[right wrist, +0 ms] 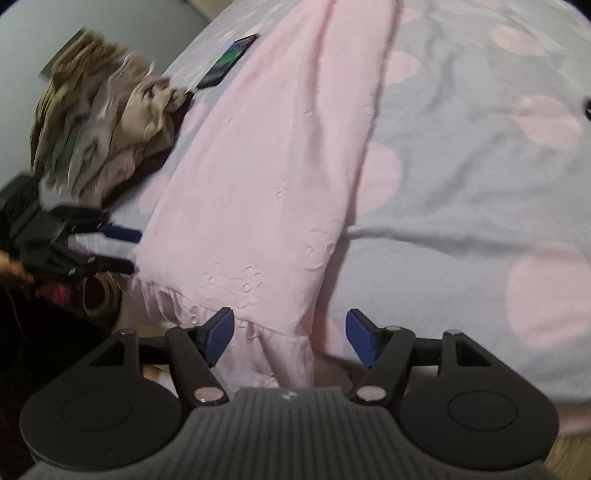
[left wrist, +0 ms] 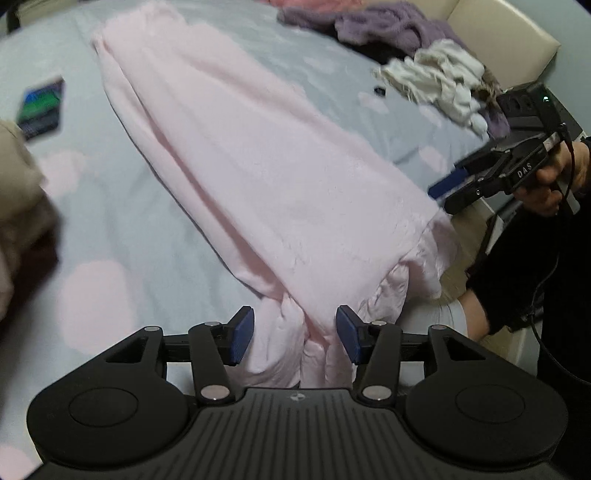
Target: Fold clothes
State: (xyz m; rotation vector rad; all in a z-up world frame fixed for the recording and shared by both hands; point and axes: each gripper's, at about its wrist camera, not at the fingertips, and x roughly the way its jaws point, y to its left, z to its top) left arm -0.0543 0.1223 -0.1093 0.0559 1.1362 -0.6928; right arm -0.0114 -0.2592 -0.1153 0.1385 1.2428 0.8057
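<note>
Clothes sit at the left edge of our left wrist view: a beige heap (left wrist: 18,192), blurred, with a phone (left wrist: 41,108) lying screen-up on the bedsheet (left wrist: 129,206) just beyond it. Moving right, we see the pink garment (left wrist: 236,162) stretched long across the grey sheet with its pale pink spots, folded lengthwise, its ruffled hem bunched near us. Our left gripper (left wrist: 294,338) has its blue pads spread apart on either side of that hem, clamping nothing. Further right we see a purple fluffy garment (left wrist: 384,24) and a white crumpled one (left wrist: 436,83) at the far side of the bed, and the right gripper (left wrist: 448,186) held in a hand (left wrist: 554,181) just beside the pink garment's corner.

From the right wrist view, the beige heap (right wrist: 99,122) and phone (right wrist: 227,61) lie left of the pink garment (right wrist: 266,177); our right gripper (right wrist: 290,339) hangs over the ruffled hem, pads wide apart, gripping nothing.
</note>
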